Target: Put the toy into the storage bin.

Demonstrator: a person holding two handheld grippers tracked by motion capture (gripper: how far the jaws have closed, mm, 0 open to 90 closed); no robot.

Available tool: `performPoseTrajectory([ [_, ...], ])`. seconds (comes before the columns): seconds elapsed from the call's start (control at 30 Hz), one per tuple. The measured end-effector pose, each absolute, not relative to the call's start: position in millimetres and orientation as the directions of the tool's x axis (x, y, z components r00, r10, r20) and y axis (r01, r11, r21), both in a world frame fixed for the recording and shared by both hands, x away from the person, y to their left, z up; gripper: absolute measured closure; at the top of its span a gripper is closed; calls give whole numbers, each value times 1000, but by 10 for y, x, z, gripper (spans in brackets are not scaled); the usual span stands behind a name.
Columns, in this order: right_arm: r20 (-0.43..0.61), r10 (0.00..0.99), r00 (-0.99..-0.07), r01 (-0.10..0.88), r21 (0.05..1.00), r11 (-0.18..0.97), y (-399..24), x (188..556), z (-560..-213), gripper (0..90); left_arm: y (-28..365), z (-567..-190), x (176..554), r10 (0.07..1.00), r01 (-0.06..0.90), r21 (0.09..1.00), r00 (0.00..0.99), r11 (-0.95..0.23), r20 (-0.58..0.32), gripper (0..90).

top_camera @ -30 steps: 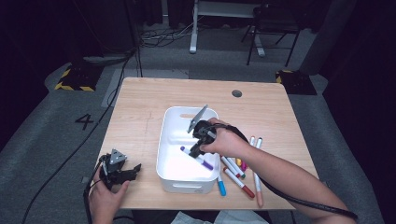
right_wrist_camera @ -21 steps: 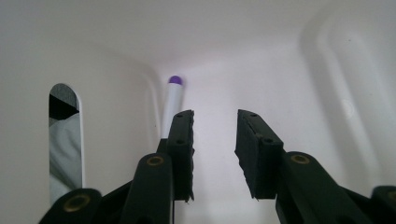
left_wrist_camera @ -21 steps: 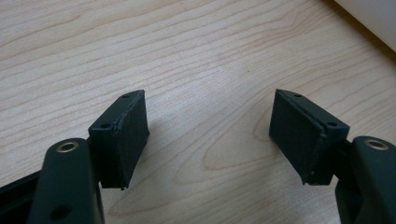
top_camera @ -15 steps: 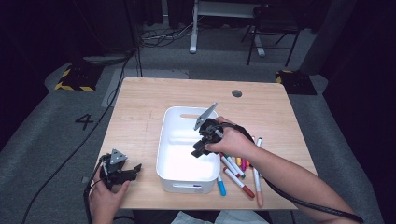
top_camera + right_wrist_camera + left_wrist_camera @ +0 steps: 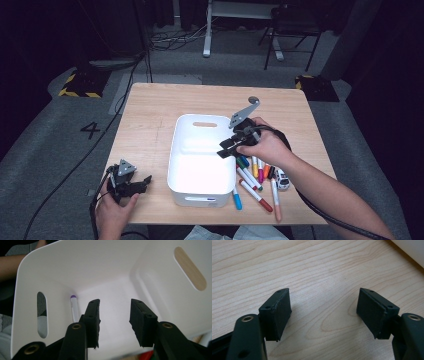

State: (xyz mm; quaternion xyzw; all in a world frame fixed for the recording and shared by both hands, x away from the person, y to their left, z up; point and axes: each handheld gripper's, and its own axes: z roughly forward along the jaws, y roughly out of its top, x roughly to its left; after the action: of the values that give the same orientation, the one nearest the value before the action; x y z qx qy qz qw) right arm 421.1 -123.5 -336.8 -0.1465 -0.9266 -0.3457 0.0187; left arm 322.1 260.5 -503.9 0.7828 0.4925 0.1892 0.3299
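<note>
A white bin (image 5: 200,121) stands in the middle of the wooden table. A purple-capped marker (image 5: 74,310) lies inside it against the end wall with the slot handle. My right gripper (image 5: 225,148) hovers over the bin's right rim and points into it. Its jaws (image 5: 114,312) have just been opening and stand apart with nothing between them. Several coloured markers (image 5: 255,185) lie on the table right of the bin, under that hand. My left gripper (image 5: 145,181) rests near the table's front left corner, open over bare wood (image 5: 323,307).
A small toy car (image 5: 281,178) sits among the markers at the right. A round grommet (image 5: 253,99) marks the far side of the table (image 5: 150,115). Beyond the table are a dark floor, cables and a chair.
The right gripper let go of the purple marker inside the bin, then rose and drew back to the bin's right rim with its jaws parted. The left gripper stayed put.
</note>
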Motion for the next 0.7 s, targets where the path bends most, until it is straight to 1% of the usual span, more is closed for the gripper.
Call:
performPoseTrajectory([
  [0.37, 104, 355, -929, 330, 666, 669, -1674, 4285, -3274, 623, 2605, -5039, 3220, 896, 646, 703, 443, -298, -27, 280],
  [0.67, 101, 454, -885, 401, 658, 637, -1971, 4405, -3368, 625, 2605, -5039, 3220, 896, 646, 703, 443, -298, -27, 280],
  [0.7, 84, 464, -882, 398, 659, 638, -2004, 4428, -3389, 625, 2605, -5039, 3220, 896, 646, 703, 443, -298, -27, 280],
])
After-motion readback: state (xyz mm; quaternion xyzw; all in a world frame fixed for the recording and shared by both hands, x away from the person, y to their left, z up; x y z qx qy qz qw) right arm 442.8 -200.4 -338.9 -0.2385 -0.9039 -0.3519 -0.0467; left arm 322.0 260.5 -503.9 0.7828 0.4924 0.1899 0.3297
